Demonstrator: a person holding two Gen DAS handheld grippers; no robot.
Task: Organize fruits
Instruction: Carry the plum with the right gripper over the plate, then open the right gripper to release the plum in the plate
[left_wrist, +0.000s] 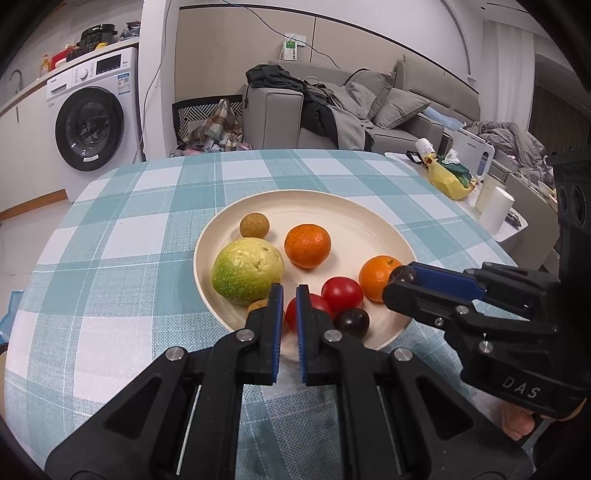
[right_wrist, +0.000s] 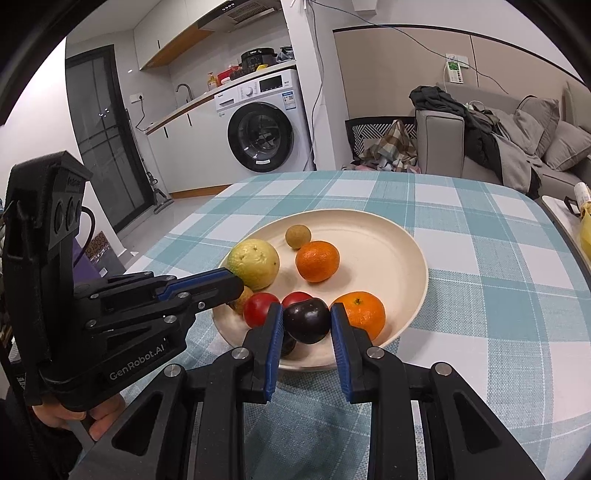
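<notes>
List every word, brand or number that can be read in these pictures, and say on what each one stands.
"DAS": on the right claw body, seen from the left wrist.
"GenRobot.AI": on the left claw body, seen from the right wrist.
Washer panel and sticker: too small to read.
Wall panel by the sofa: blurred, unreadable.

The plate (right_wrist: 406, 254) sits on the surface (right_wrist: 480, 295). In it, a longan (right_wrist: 297, 236) lies behind the guava (right_wrist: 253, 263), tomatoes (right_wrist: 260, 309) before.
</notes>
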